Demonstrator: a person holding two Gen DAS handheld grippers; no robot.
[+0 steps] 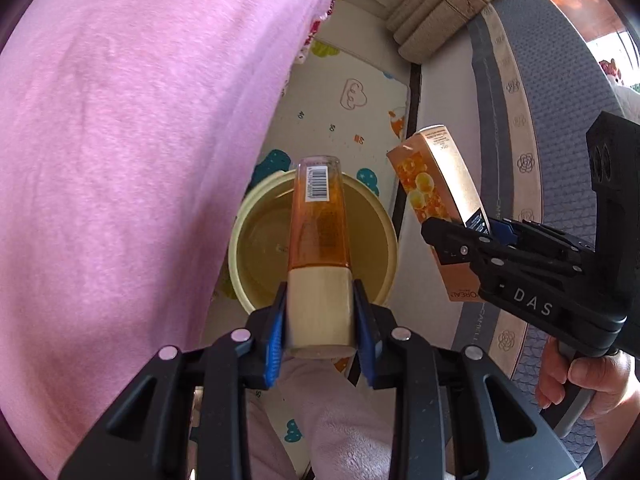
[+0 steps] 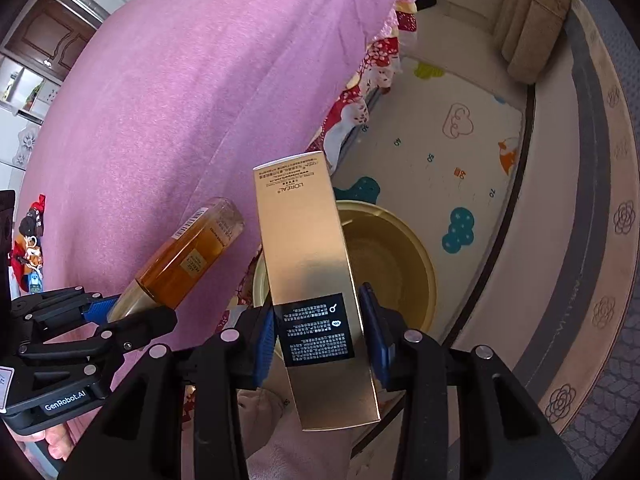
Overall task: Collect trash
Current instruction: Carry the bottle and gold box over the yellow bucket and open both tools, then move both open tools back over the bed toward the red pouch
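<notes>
My left gripper (image 1: 320,316) is shut on the pale cap end of an amber bottle (image 1: 318,216), which hangs directly over a yellow bin (image 1: 244,232) on the floor. To its right, my right gripper (image 1: 460,240) grips a gold carton (image 1: 432,176). In the right wrist view my right gripper (image 2: 320,332) is shut on that gold carton (image 2: 304,240), held above the yellow bin (image 2: 400,252). The amber bottle (image 2: 192,256) shows at the left in my left gripper (image 2: 116,316). The bin looks empty inside.
A pink bedspread (image 1: 140,160) fills the left side. A cartoon play mat (image 2: 460,168) covers the floor under the bin. A grey mattress edge with flower trim (image 1: 520,160) runs along the right. A hand (image 1: 584,376) holds the right gripper's handle.
</notes>
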